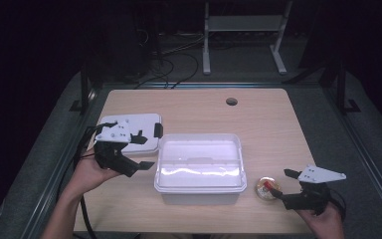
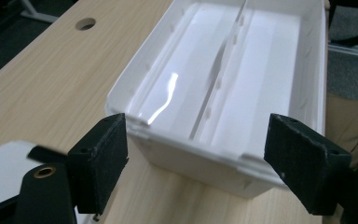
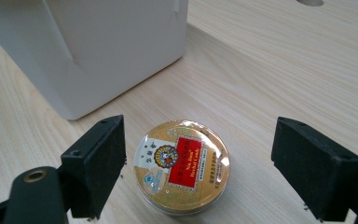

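Worktop (image 1: 278, 129): pale matt wood grain. Bin (image 1: 199, 164): glossy smooth white plastic. Tin (image 3: 182, 165): shiny gold metal, printed label. Fingers (image 3: 95, 163): matt black, rough-faced

White bin (image 1: 199, 162), white lid (image 1: 138, 130) beside it; pale wood-grain worktop (image 1: 258, 119); round gold tin (image 3: 182, 164) with red label and gold lettering; black fingers (image 3: 95, 163) on both grippers, grey plates on top
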`<state>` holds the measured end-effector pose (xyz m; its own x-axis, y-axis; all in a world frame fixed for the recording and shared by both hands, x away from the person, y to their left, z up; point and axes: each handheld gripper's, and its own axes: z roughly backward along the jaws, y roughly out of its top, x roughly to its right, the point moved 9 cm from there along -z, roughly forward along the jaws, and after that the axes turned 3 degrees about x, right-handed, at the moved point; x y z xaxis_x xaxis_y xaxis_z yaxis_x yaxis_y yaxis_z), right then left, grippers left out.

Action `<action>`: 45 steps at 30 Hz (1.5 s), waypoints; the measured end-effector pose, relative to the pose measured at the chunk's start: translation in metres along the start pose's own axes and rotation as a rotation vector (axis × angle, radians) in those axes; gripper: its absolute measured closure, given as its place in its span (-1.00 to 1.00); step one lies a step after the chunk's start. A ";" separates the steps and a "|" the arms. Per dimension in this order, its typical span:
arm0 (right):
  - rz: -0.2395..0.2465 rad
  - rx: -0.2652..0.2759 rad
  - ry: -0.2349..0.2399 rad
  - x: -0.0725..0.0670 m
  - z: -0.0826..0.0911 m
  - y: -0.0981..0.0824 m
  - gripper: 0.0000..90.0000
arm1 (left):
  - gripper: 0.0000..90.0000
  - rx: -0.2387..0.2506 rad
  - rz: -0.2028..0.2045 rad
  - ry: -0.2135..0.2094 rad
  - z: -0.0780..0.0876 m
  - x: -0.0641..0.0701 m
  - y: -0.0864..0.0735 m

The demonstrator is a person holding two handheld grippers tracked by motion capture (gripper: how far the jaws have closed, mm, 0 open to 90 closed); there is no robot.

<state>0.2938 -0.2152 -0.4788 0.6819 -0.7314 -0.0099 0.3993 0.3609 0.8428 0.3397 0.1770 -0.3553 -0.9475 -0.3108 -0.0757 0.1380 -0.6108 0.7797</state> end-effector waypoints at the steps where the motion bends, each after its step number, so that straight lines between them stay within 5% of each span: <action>1: 0.001 0.001 0.000 0.000 0.000 0.000 -0.62 | -0.51 0.000 0.000 0.000 0.000 0.000 0.000; 9: 0.008 0.005 0.002 -0.001 0.001 0.002 -0.62 | -0.51 -0.073 -0.029 -0.059 -0.024 0.005 0.030; 25: 0.008 0.011 0.004 -0.002 0.002 0.005 -0.62 | -0.31 -0.194 -0.091 -0.158 -0.073 0.015 0.048; 37: 0.022 0.015 0.005 -0.004 0.002 0.008 -0.62 | -0.13 -0.289 -0.131 -0.194 -0.103 0.024 0.050; 45: 0.027 0.016 0.008 -0.004 0.002 0.009 -0.62 | 0.16 -0.349 -0.157 -0.224 -0.117 0.028 0.047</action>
<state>0.2929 -0.2100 -0.4704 0.6971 -0.7169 0.0091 0.3705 0.3710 0.8515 0.3536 0.0550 -0.3936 -0.9986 -0.0526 -0.0101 0.0401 -0.8595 0.5096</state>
